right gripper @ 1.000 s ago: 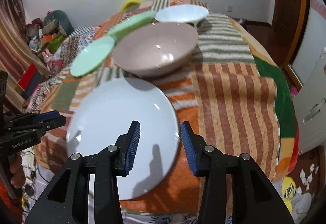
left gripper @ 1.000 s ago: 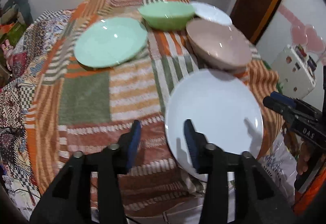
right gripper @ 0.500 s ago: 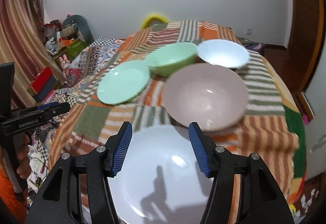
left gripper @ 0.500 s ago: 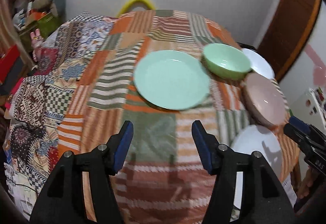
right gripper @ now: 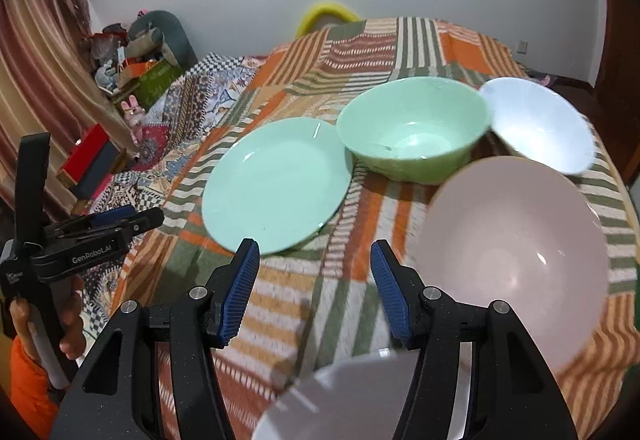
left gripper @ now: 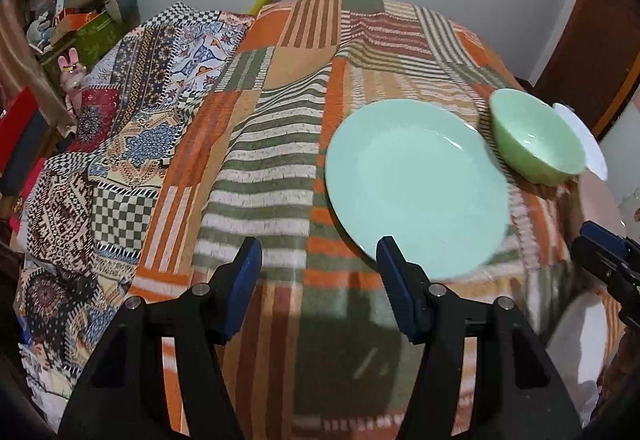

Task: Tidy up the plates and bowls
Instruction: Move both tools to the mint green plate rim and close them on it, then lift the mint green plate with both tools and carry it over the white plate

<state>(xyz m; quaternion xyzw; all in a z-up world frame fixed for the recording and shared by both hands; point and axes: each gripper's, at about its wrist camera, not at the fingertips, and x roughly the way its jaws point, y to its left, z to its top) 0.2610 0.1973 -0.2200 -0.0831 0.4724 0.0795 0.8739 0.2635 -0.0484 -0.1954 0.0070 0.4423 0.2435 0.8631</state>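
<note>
Two black handheld grippers with blue ribbed pads hover over a table draped in an orange, green and cream striped patchwork cloth, where the crockery waits to be sorted. The round mint-green glass plate serves as the landmark: just to its right sits the pale green glass bowl, and beyond that the white glass bowl; the dusty-pink glass bowl stands nearer the camera to the plate's right, and the rim of a white glass plate shows below the right gripper. That gripper's jaws stand apart with nothing between them. The left gripper, likewise parted and empty, hangs just short of the green plate's near edge. No piece appears stacked yet, so the sorting looks barely begun; the step in hand seems to be an approach to the green plate. The next move likely calls for sliding one finger under its shallow rim without skidding it on the cloth.
</note>
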